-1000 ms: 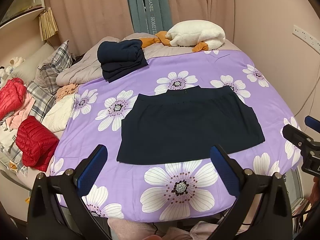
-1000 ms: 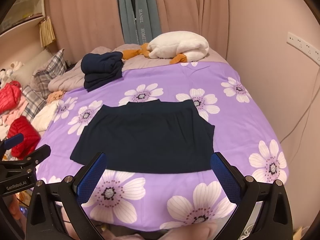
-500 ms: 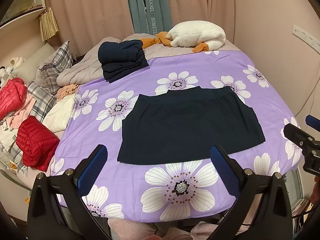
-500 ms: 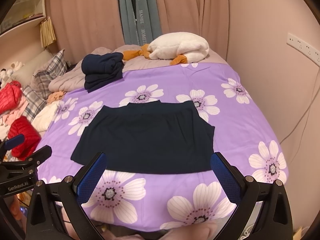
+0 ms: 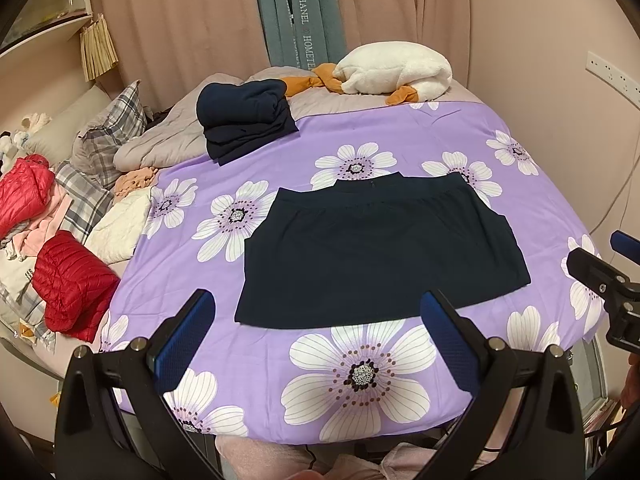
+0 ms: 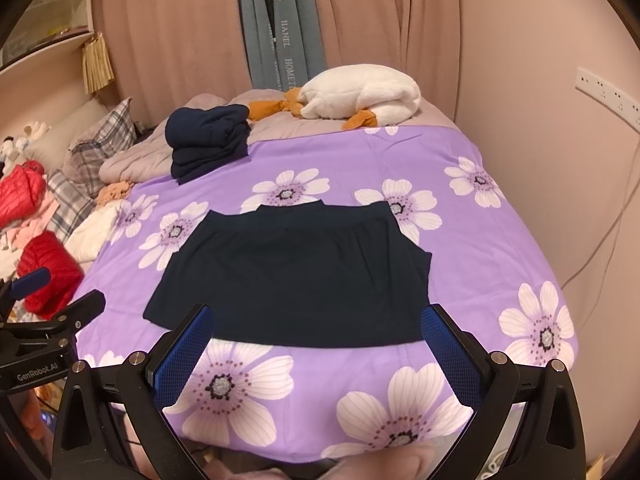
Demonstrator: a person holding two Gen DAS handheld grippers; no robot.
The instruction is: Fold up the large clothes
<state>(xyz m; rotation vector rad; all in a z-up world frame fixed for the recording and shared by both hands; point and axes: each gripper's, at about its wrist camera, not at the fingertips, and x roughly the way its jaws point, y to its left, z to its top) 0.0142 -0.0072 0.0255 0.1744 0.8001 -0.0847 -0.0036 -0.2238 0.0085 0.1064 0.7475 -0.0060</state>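
Observation:
A dark navy garment [image 5: 376, 252] [image 6: 296, 276] lies spread flat on the purple flowered bedspread [image 5: 400, 144] [image 6: 472, 248], waistband away from me. My left gripper [image 5: 316, 336] hovers open above the bed's near edge, by the garment's near left hem. Its blue pads [image 5: 182, 338] hold nothing. My right gripper [image 6: 316, 348] is open too, just short of the garment's near hem, with bare blue pads [image 6: 450, 350]. Each gripper shows at the edge of the other's view.
A folded stack of navy clothes [image 5: 244, 118] [image 6: 206, 138] sits at the far left of the bed. A white plush duck [image 5: 394, 70] lies by the curtains. Red jackets [image 5: 70, 282], plaid pillows [image 5: 104, 140] and loose clothes crowd the left side. A wall [image 6: 540, 120] runs along the right.
Both views have drifted slightly; the bed and garment sit a touch lower and to the right in the frames. Both grippers stay open and the garment has not moved.

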